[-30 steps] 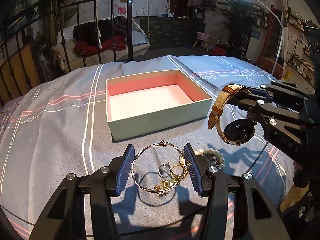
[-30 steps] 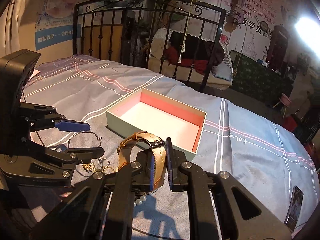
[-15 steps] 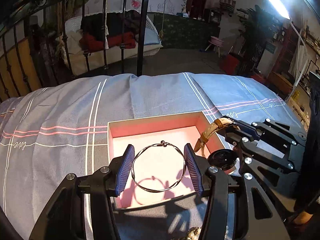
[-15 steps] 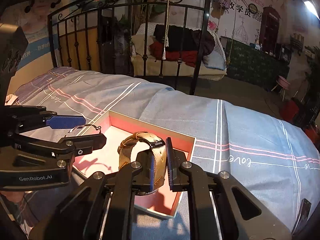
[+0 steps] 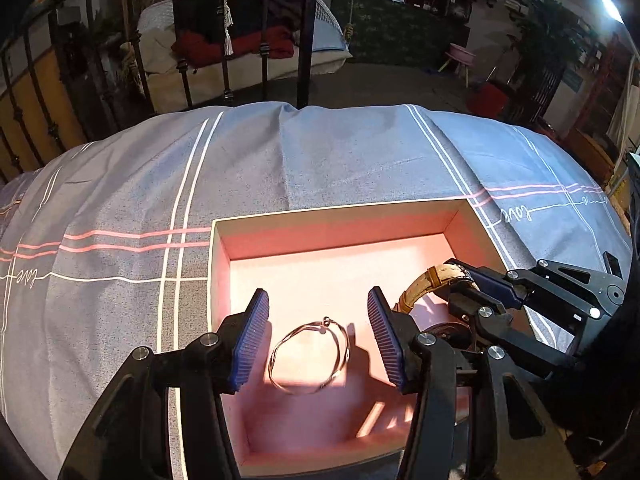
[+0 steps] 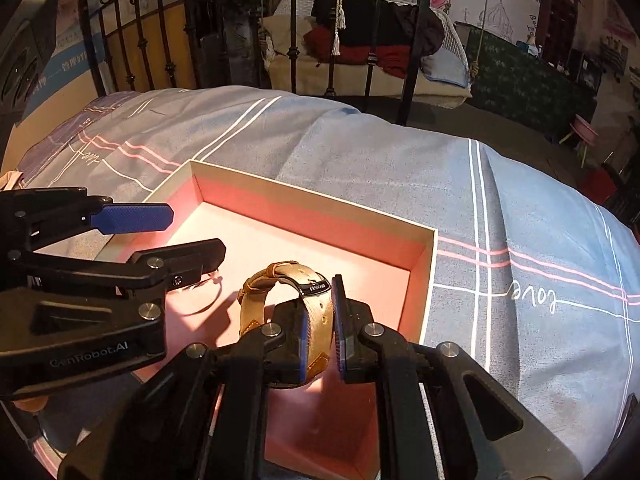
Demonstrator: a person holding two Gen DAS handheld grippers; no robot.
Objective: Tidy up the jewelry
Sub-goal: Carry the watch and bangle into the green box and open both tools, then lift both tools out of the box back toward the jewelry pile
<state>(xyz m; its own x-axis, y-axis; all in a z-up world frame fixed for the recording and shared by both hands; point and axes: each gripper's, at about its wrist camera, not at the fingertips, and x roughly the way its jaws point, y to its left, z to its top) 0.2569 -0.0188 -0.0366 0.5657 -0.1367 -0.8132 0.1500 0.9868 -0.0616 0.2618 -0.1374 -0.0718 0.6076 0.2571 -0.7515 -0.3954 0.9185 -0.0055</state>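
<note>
A thin gold wire bangle (image 5: 310,354), a single loop with a small knot-like clasp at its far side, is seen lying inside the open box (image 5: 340,210), between the blue ribbed pads of the left gripper (image 5: 316,344). The pads are held apart on either side of the bangle and are not pressed against it, so the left gripper is released. The box is shown with pale outer walls and a pink lining, and it is set on a grey-blue bedspread (image 5: 120,184) crossed by white and pink stripes. In the right wrist view a watch (image 6: 288,304) with a tan leather strap, closed into a loop, is clamped by its strap in the right gripper (image 6: 320,320), which is clenched on it. The watch is held over the inside of the box, to the right of the bangle, its dark round face turned downward.
</note>
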